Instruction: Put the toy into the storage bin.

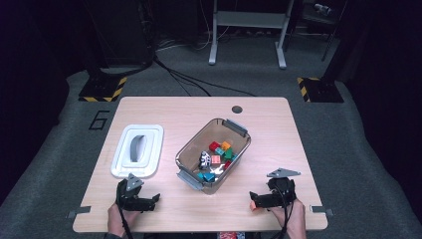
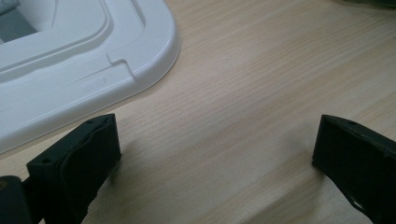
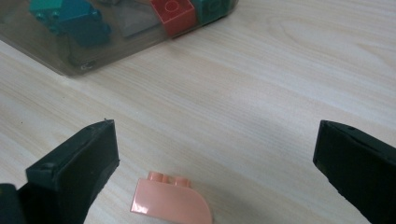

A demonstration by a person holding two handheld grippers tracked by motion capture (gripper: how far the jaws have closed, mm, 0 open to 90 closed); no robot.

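A: What lies at the right hand-held gripper (image 3: 215, 154)?
B: A salmon-pink toy brick (image 3: 170, 201), two studs on one edge, one corner rounded, flat on the table (image 3: 261, 79) between the wide-open jaws, touching neither.
A: And the left hand-held gripper (image 2: 215, 154)?
B: Jaws wide apart, empty, just beside the white lid (image 2: 84, 60).

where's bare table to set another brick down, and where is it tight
Bare wood runs along the table's far edge behind the white lid and the clear bin, and along the near edge between the left gripper and the right gripper. It is tight by the right gripper's open jaws, where a pink brick lies, and in the narrow strip between lid and bin.
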